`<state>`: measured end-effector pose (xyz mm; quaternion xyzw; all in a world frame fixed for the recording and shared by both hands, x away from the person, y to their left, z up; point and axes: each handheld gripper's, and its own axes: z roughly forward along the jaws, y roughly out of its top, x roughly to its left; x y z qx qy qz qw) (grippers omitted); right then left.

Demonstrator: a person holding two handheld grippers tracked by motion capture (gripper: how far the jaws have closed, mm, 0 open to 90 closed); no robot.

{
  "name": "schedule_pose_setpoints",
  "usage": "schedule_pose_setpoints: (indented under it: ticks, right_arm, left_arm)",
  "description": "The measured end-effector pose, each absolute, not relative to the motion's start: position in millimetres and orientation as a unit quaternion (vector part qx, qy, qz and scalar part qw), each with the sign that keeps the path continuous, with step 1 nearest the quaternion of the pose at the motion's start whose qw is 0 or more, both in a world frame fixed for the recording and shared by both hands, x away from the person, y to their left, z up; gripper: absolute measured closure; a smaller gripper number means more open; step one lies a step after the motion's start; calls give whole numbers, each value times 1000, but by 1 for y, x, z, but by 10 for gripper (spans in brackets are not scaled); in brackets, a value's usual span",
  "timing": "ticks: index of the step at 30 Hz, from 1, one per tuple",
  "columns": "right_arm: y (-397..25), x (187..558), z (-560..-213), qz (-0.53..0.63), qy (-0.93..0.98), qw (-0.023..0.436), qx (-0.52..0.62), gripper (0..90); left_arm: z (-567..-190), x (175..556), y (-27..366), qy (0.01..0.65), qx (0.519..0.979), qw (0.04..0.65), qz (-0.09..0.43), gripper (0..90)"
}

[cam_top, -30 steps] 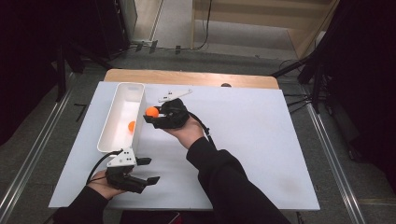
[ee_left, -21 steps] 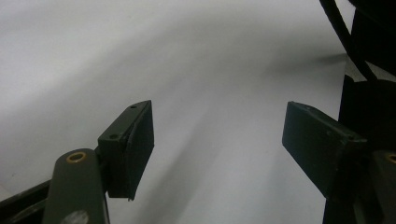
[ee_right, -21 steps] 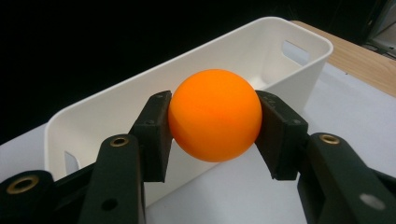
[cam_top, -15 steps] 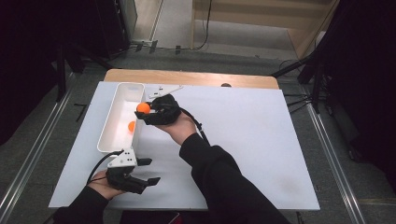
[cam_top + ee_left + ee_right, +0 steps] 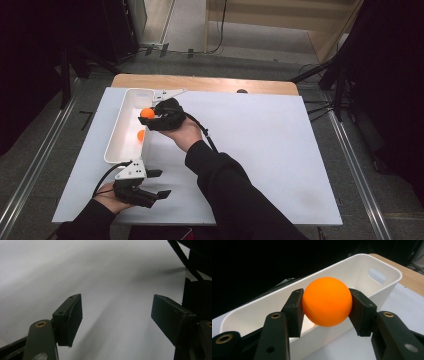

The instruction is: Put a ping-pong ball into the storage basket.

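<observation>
- Orange ball (image 5: 326, 301) is being clamped by right gripper (image 5: 148, 118) over white bin (image 5: 122, 131) at table's (image 5: 280, 150) far-left corner.
- Second ball (image 5: 141, 134) is already lying binned; release is pending.
- Left gripper (image 5: 159, 183) is being held wide, empty, near front edge.

Second ball (image 5: 315, 325) mostly behind held ball (image 5: 326, 301)

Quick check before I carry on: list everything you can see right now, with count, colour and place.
Orange plastic ball held in jaws: 1, orange, over the bin's near rim.
Orange ball in bin: 1, orange, on the bin floor.
White rectangular plastic bin: 1, white, left part of the sheet.
White table sheet: 1, white, covering the table.
Wooden tabletop: 1, light brown, bare strip at the far edge.
Right gripper: 1, black, shut on the ball.
Left gripper: 1, black, jaws open, near edge of the sheet.
</observation>
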<state>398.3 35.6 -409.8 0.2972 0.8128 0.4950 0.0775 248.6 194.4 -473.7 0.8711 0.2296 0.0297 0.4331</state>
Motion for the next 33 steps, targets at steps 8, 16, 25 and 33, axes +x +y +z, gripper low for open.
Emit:
schedule_pose_setpoints:
  ticks: [8,16,25,33]
  right_arm:
    - [47,408,-410,499,808,83,302,483]
    - [51,418,-413,495,805,80,316,483]
    - [57,427,-422,493,803,86,325,483]
    - [62,431,-423,495,800,77,329,483]
  left_arm:
    - [-474,249,195,230,870,434,30,255]
    - [-474,249,195,229,870,435,30,255]
    - [-475,250,195,225,874,431,30,255]
    - [-474,249,194,224,873,432,29,255]
